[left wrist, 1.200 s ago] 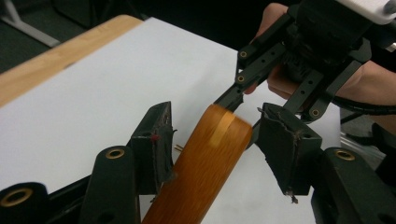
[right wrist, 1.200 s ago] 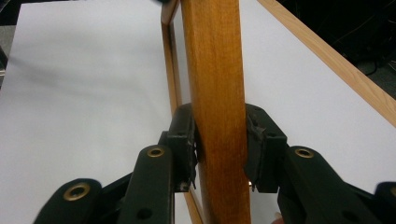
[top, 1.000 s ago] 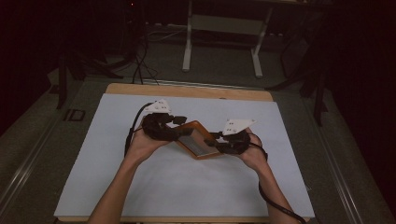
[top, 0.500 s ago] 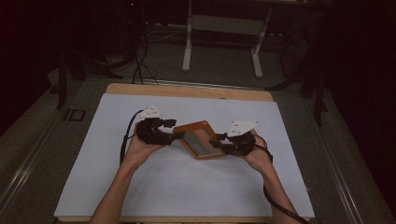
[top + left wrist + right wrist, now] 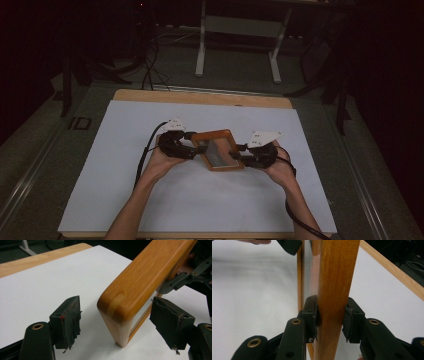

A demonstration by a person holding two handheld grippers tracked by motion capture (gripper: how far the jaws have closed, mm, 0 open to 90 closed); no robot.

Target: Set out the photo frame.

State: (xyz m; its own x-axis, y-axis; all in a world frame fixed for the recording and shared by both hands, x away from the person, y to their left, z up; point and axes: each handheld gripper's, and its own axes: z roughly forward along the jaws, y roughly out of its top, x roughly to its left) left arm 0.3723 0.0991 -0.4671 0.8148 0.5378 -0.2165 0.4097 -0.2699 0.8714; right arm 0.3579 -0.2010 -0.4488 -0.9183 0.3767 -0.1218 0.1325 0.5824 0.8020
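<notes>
A wooden picture frame (image 5: 218,149) rested near the middle of the white counter (image 5: 125,150). The right hand-held gripper (image 5: 329,317) clamped the frame's side; the left hand-held gripper (image 5: 120,322) had just been opening, its jaws wide around a corner without touching. Setting down looked nearly finished, with only the right release left.

Warm honey-orange wooden frame (image 5: 216,135) with fine darker grain and a paler corner joint (grey, sheeny panel inside it). Matte black left hand-held gripper (image 5: 192,148) and right hand-held gripper (image 5: 238,152), brass-coloured rivets on the jaws, pale grey plates on top. White sheet (image 5: 125,130) over the bench (image 5: 200,97), light tan wood at its far edge. Dark surroundings beyond.
</notes>
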